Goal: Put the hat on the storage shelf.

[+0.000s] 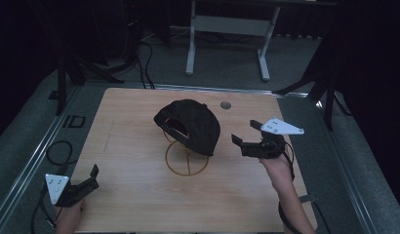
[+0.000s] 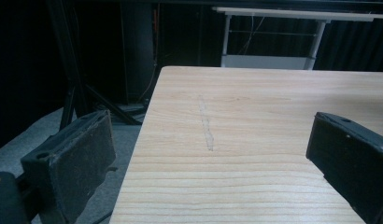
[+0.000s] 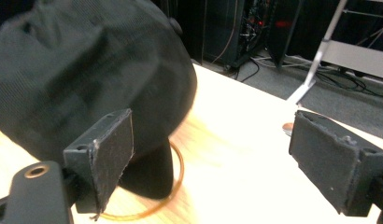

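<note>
Cap (image 1: 190, 124) on wire stand (image 1: 187, 160), right tool (image 1: 247, 139) agape, apparently level beside it

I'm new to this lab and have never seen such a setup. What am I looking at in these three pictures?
A person sits at a wooden table, holding a hand-held claw in each hand. The high view looks down from above. The other two come from cameras riding on each claw, looking along its black jaws. A black cap sits on a wooden hoop stand mid-table. The left claw rests near the table's corner, open. The right claw is open beside the cap, nothing between its jaws. Neither holds anything.
</note>
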Demonstrator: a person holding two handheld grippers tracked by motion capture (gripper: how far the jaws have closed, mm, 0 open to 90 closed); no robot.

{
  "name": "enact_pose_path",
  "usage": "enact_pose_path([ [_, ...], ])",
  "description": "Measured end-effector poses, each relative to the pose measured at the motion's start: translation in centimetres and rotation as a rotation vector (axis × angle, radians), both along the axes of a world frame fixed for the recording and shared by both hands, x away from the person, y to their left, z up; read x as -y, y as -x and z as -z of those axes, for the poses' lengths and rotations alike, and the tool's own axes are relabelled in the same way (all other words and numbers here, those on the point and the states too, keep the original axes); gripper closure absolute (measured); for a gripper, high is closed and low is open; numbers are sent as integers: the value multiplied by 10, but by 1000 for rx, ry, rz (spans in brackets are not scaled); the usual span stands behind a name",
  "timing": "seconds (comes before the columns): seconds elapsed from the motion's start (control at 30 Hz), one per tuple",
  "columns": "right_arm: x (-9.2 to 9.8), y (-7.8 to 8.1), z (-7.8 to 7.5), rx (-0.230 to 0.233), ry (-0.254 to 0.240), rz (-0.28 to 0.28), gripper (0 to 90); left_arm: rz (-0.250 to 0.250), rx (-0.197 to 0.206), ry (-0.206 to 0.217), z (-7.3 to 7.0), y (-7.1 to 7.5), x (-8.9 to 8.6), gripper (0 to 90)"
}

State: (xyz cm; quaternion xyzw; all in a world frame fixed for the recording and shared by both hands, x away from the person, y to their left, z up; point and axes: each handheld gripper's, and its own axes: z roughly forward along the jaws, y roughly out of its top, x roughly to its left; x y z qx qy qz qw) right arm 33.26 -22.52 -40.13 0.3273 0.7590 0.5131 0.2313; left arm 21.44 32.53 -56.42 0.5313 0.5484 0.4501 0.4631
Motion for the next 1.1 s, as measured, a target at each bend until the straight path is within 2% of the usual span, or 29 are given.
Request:
enact_pose_path([
  [0.13,15,2,12,-7,-9,17,136,0,-2,-1,0,0,0,18],
  [0.33,35,6,35,-3,22,48,136,2,-3,-4,0,0,0,18],
  [0.57,58,11,62,-14,19,101,136,0,-3,-2,0,0,0,18],
  [0.73,72,16,80,-30,50,138,135,-1,-2,-2,0,0,0,18],
  [0.87,84,22,93,-47,31,171,135,-1,-4,-2,0,0,0,17],
  [1.1,106,33,110,-38,15,260,136,-3,-5,-2,0,0,0,18],
])
